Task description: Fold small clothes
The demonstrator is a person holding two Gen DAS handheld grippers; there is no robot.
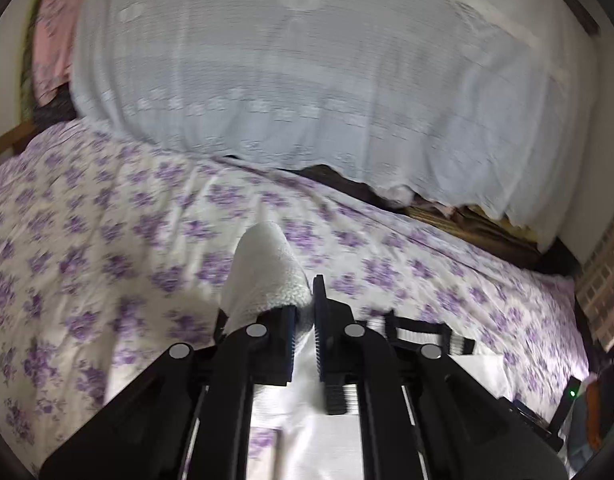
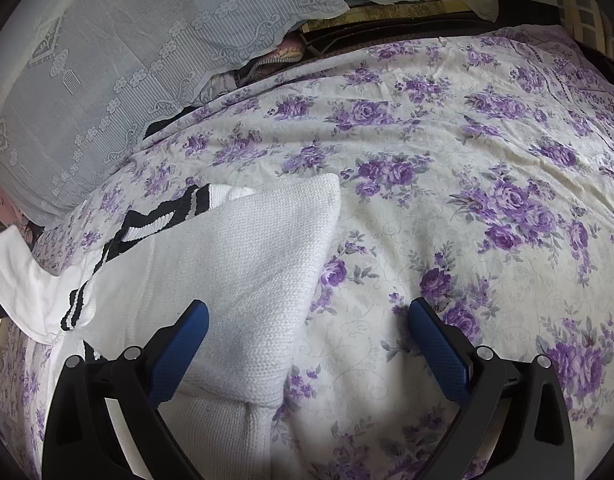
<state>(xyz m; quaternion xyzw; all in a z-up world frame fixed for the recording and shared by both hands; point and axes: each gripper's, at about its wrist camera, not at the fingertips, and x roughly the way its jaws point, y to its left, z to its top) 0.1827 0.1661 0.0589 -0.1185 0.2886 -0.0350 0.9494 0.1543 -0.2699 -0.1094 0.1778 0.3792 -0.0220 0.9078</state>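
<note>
A white knitted sweater (image 2: pixel 235 272) with black-and-white striped trim lies partly folded on the purple-flowered bedsheet (image 2: pixel 447 200). My left gripper (image 1: pixel 305 308) is shut on a white part of the sweater (image 1: pixel 263 272), which stands lifted above the bed and pokes out past the blue pads. The same lifted white piece (image 2: pixel 15 272) shows at the far left of the right wrist view. My right gripper (image 2: pixel 307 320) hangs open just above the bed, its left finger (image 2: pixel 187 332) over the sweater's folded body and its right finger (image 2: pixel 435 336) over bare sheet. Nothing sits between its pads.
A pale blue lace cloth (image 1: pixel 307 80) covers a bulky heap behind the bed. Pink fabric (image 1: pixel 55 32) hangs at the far left. Dark wood and folded textiles (image 1: pixel 467 224) peek from under the lace edge. A tiled wall (image 1: pixel 603 280) and small devices (image 1: pixel 571 396) stand at the right.
</note>
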